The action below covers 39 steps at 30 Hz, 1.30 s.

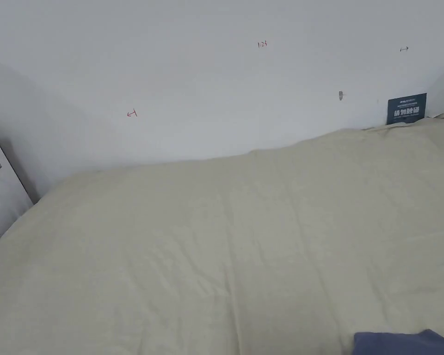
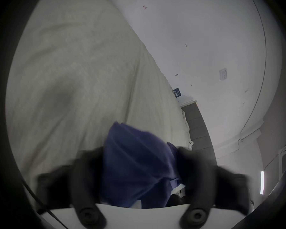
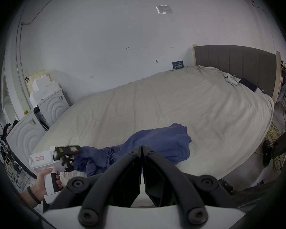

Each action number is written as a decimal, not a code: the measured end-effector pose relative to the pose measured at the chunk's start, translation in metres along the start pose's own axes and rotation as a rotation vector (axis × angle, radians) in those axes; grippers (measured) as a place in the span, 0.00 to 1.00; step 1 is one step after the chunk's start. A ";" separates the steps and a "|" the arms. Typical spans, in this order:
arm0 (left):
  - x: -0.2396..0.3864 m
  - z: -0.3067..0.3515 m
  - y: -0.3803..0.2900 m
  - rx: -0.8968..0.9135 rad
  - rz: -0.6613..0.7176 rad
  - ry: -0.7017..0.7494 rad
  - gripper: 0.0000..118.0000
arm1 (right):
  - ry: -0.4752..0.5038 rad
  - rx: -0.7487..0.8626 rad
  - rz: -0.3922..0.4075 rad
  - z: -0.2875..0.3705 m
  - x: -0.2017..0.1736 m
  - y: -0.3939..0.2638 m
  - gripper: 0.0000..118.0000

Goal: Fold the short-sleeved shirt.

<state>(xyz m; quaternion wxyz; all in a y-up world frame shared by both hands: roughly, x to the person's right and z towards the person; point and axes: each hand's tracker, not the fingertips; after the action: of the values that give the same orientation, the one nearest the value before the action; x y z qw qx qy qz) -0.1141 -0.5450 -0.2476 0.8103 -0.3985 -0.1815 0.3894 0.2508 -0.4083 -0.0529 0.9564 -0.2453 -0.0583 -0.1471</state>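
A crumpled blue short-sleeved shirt [image 3: 155, 143] lies in a heap near the front edge of a bed under a cream cover [image 3: 155, 103]. One corner of the shirt [image 1: 401, 343] shows at the bottom right of the head view. My left gripper [image 2: 140, 151] is blurred, its jaws wide apart with the shirt [image 2: 135, 163] bunched between them. In the right gripper view a hand holds this left gripper [image 3: 73, 151] at the shirt's left end. My right gripper [image 3: 141, 147] is shut, jaws pressed together, in front of the middle of the heap.
White appliances [image 3: 51, 107] with foam blocks on top stand left of the bed. A grey headboard [image 3: 234, 64] rises at the right end, with a white controller [image 3: 230, 79] and a dark tablet [image 3: 248, 84] near it. Yellow cable [image 3: 274, 140] lies on the floor.
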 end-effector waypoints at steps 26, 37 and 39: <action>0.089 0.102 0.033 0.169 -0.581 0.148 0.22 | 0.020 -0.029 -0.017 -0.009 0.002 -0.005 0.01; 0.139 -0.061 -0.077 -0.086 -0.853 0.193 0.47 | -0.071 -0.034 -0.016 0.011 0.026 -0.015 0.01; 0.141 -0.048 -0.069 -0.094 -0.810 0.083 0.69 | -0.080 -0.039 -0.040 0.011 0.032 -0.017 0.01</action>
<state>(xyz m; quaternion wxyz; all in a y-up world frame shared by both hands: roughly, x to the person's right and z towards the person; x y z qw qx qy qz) 0.0371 -0.4859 -0.2250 0.8857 -0.3467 -0.3084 0.0140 0.2753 -0.4254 -0.0302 0.9453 -0.2683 -0.0984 -0.1573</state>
